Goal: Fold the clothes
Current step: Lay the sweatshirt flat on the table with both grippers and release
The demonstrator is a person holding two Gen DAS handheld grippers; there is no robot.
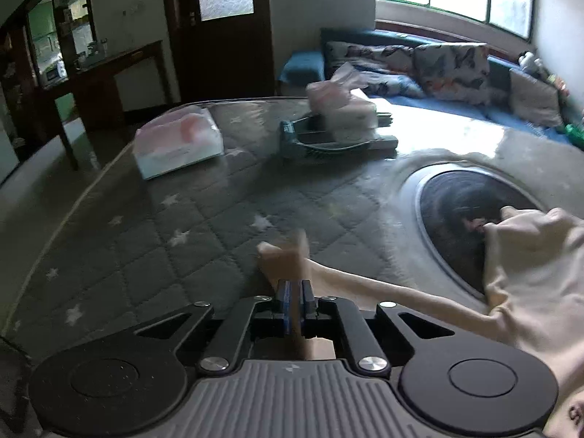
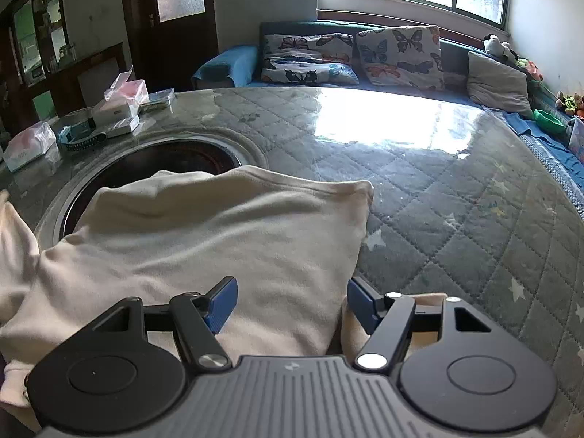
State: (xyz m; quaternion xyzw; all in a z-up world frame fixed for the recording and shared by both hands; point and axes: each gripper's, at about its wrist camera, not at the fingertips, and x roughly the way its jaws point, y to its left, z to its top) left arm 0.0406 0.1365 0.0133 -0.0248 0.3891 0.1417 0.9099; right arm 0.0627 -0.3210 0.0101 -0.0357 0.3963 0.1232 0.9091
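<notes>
A cream garment (image 2: 219, 241) lies folded on the round table, partly over its dark round inset (image 2: 164, 164). My right gripper (image 2: 292, 303) hovers open low over the near part of the garment, its blue pads spread wide, the right one at the cloth's right edge. In the left wrist view my left gripper (image 1: 295, 292) is shut on a strip of the same cream garment (image 1: 529, 284). That strip stretches tight from the pads to the bulk of the cloth at the right, and a small tip pokes out beyond the pads.
The table (image 2: 456, 226) has a grey quilted star cover under glass. At its far left stand a tissue pack (image 1: 179, 142) and a basket with boxes and bags (image 1: 328, 138). A sofa with butterfly cushions (image 2: 398, 54) runs behind under the window.
</notes>
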